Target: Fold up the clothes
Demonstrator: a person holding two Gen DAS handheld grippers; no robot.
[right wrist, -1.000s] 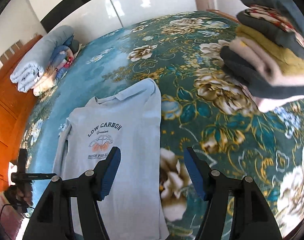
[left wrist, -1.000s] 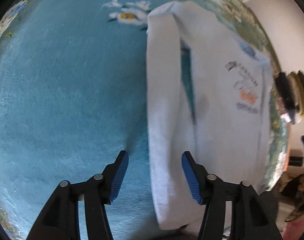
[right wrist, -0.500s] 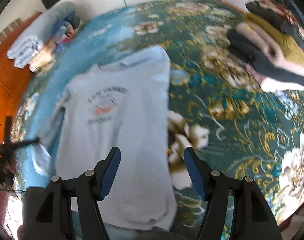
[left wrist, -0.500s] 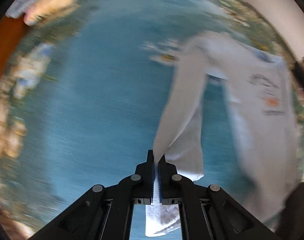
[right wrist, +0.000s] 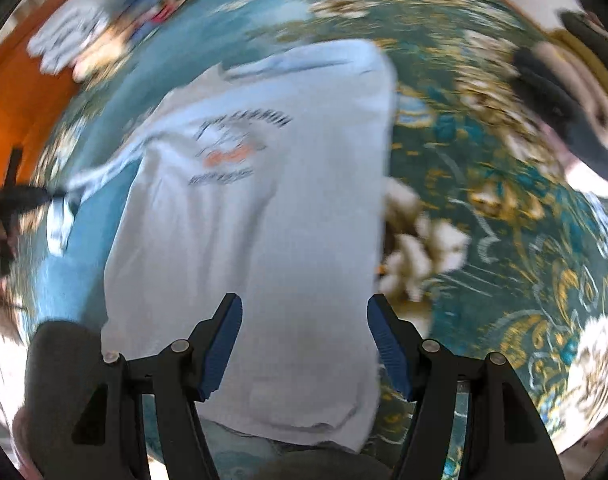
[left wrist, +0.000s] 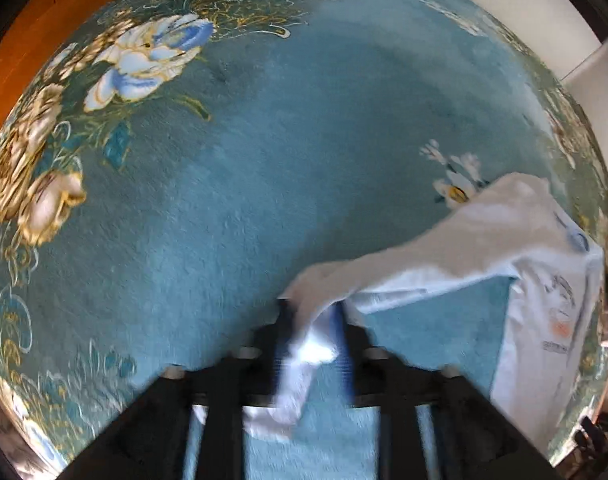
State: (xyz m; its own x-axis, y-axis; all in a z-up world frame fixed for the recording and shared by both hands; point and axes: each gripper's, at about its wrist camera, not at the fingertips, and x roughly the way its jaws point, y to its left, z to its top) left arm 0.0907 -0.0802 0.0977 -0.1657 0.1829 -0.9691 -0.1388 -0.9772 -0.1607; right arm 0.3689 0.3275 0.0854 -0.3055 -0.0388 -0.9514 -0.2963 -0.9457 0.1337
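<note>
Sweatshirt (left wrist: 535,320), pale, printed chest: left wrist view shows body flat on teal floral bedspread (left wrist: 264,160) at far right; one sleeve (left wrist: 443,248) stretched from shoulder w/ cuff end between the fingers of left gripper (left wrist: 311,344). Fingers motion-blurred, close on either side of cloth, pinching it; cuff hangs below. Right wrist view: sweatshirt (right wrist: 256,208) spread flat, hem nearest; right gripper (right wrist: 304,344) above lower body, blue pads spread wide, nothing between. Folded clothes stack (right wrist: 559,92) upper right, bedding rolls (right wrist: 76,36) upper left, both blurred.

Bright daylight, motion blur, fisheye warping
</note>
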